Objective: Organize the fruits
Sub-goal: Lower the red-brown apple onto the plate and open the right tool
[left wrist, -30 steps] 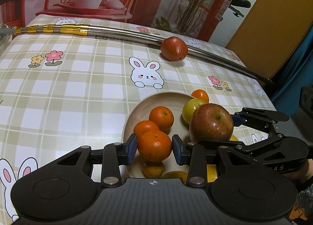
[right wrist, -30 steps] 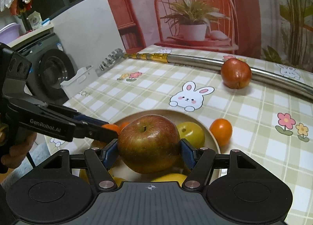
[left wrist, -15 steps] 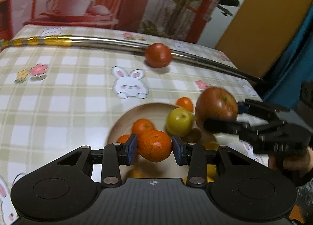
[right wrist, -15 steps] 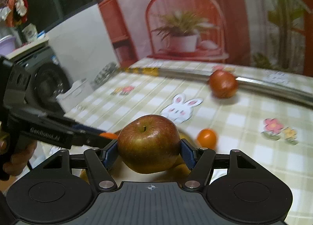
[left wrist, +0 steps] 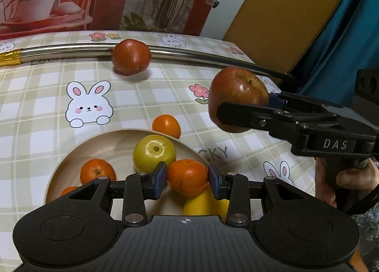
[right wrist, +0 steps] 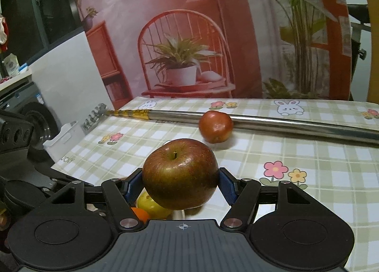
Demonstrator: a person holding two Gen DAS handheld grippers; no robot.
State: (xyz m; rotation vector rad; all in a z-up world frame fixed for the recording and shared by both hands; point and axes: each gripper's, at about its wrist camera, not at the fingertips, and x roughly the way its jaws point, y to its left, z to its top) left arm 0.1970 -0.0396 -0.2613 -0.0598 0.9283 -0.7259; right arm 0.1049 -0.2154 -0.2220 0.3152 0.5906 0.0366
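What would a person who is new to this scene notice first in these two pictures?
Most striking is the big red apple clamped in the right gripper above the bunny-print tablecloth. Next comes the orange mandarin pinched in the left gripper over the beige plate of fruit. Another red apple rests against a metal pole.

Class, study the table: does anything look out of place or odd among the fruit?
Yes. A long metal pole lies across the tablecloth, odd among fruit. A red apple rests against it, and one orange sits just outside the plate.
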